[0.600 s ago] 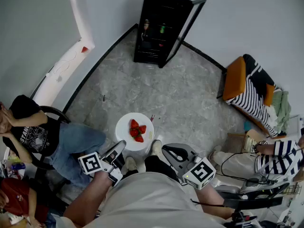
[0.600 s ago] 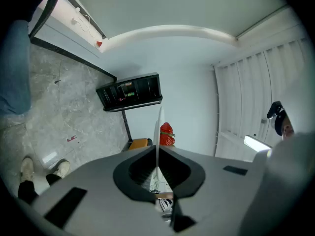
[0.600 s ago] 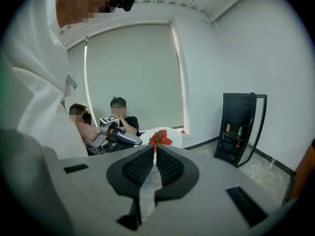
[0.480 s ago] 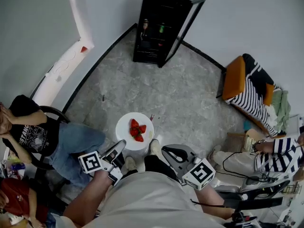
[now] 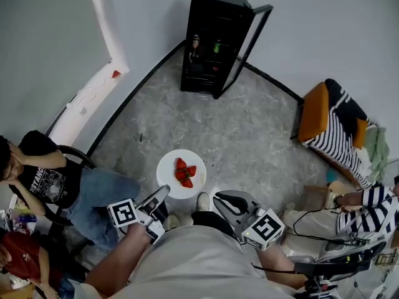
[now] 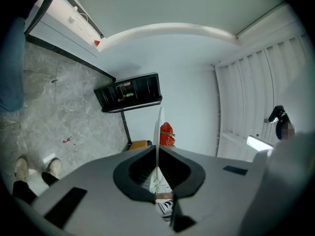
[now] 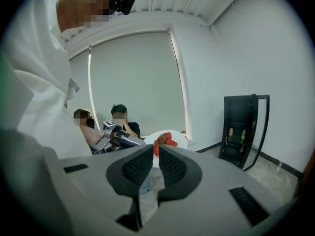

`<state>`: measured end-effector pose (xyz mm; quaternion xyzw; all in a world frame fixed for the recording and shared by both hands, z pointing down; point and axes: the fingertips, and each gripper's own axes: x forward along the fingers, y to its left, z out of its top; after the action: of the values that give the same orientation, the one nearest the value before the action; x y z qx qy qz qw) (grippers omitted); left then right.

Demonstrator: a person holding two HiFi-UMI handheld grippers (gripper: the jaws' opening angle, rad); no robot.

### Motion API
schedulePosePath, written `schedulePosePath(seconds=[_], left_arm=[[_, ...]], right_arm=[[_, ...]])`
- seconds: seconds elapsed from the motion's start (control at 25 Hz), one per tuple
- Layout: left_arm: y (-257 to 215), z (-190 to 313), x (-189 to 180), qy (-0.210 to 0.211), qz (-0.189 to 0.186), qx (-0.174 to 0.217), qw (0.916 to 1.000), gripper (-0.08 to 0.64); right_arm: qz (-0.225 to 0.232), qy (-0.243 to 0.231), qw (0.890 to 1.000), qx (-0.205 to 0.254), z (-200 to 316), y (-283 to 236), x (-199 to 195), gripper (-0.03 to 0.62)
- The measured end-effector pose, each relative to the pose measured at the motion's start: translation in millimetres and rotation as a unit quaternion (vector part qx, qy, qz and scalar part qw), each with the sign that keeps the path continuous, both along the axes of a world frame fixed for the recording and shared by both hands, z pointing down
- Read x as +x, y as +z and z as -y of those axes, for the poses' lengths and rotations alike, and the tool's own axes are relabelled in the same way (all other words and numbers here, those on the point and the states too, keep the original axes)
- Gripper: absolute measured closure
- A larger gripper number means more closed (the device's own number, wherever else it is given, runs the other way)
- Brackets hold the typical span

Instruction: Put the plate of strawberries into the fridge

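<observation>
A white plate [image 5: 169, 169] carrying red strawberries [image 5: 184, 173] hangs above the grey floor, level in the head view. My left gripper [image 5: 162, 192] is shut on its near rim. In the left gripper view the plate [image 6: 159, 119] shows edge-on between the jaws, with a strawberry [image 6: 167, 133] on its right side. The black fridge [image 5: 211, 39] stands in the far corner with its door [image 5: 249, 45] swung open to the right. My right gripper [image 5: 219, 199] sits shut and empty just right of the plate. The right gripper view shows the plate [image 7: 176, 140], the left gripper [image 7: 117, 136] and the fridge [image 7: 239, 131].
Bottles and cans [image 5: 206, 44] stand on a fridge shelf. Two people sit at the left [image 5: 43, 179]. A chair with an orange cushion and striped cloth [image 5: 330, 120] stands at the right, near a person in striped sleeves [image 5: 368, 198]. My shoes [image 5: 202, 201] are below the plate.
In the head view the fridge and the chair have slid a little lower and to the right. The plate stays in the left gripper's hold; both grippers keep their places.
</observation>
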<state>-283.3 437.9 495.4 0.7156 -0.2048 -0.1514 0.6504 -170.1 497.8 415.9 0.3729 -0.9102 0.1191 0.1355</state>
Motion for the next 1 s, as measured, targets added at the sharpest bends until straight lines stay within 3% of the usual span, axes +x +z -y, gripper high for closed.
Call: schedulePosePath(seconds=[0.24, 0.56, 0.8, 1.0], left_arm=[[-12.5, 59.2, 72.2, -0.027, 0.001, -0.016, 0.9995, 0.535], [-10.9, 75.6, 97.9, -0.040, 0.007, 0.000, 0.9992, 0.535], [-9.4, 131.8, 167.0, -0.064, 0.008, -0.006, 0.9979, 0.535], [-9.6, 147.0, 179.2, -0.052, 0.012, -0.002, 0.9986, 0.535]], right_arm=[[0.011, -0.024, 1.000, 0.007, 62.8, -5.3, 71.1, 0.543], [-0.003, -0.027, 0.999, 0.032, 68.9, -5.1, 105.8, 0.505], [0.006, -0.024, 1.000, 0.005, 109.3, 11.9, 187.4, 0.505], [0.011, -0.011, 1.000, 0.008, 118.2, 17.7, 193.4, 0.505]])
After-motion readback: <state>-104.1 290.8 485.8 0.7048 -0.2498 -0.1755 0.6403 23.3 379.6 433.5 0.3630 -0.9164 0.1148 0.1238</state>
